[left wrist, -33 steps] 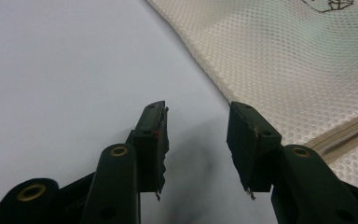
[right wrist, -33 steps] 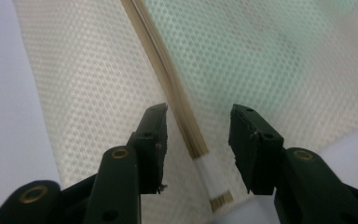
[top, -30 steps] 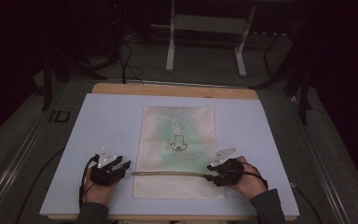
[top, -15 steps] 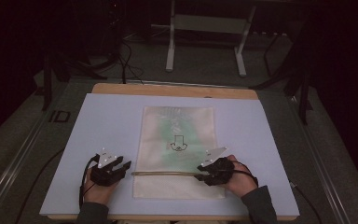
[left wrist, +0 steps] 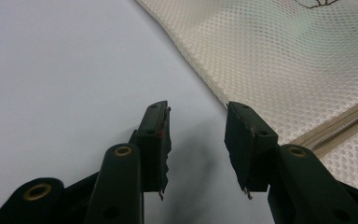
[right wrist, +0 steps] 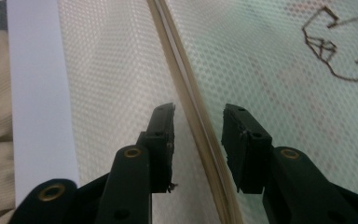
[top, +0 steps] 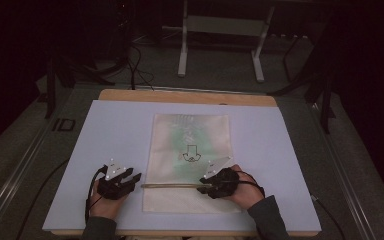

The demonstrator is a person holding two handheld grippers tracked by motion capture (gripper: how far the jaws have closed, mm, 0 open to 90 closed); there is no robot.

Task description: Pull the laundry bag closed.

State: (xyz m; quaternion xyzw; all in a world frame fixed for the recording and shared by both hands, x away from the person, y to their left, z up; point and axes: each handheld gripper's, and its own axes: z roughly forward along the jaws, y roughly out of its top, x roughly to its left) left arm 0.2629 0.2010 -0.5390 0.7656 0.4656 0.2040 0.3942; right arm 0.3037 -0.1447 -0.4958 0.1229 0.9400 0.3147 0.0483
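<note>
- High view: a cream mesh bag (top: 190,165) lies flat in the middle of the pale counter (top: 115,130), a dark line drawing printed near its centre, and a tan zipper (top: 172,186) runs across its lower part.
- The left claw (top: 135,178) sits just off the bag's left edge, at the zipper's left end; whether it touches the bag I cannot tell from up here.
- The right claw (top: 203,188) is over the bag, right on the zipper line, well in from the bag's right edge, with the person's hand and dark sleeve behind it.
- Left gripper view: the left claw (left wrist: 197,133) stands open, a clear gap between the jaws and nothing gripped. Bare counter (left wrist: 60,70) lies under the gap; the mesh bag (left wrist: 279,56) fills the upper right, its edge running down to the right-hand jaw, and the zipper (left wrist: 335,126) ends just by that jaw.
- Right gripper view: the right claw (right wrist: 198,123) is partly open, and its jaws have just been closing. The zipper (right wrist: 186,93) runs between them, but the pads are not pressing on it; daylight shows on both sides.
- Mesh bag (right wrist: 261,60) spreads either side, with the dark line drawing (right wrist: 338,46) at upper right, and a strip of counter (right wrist: 35,93) shows at left.
</note>
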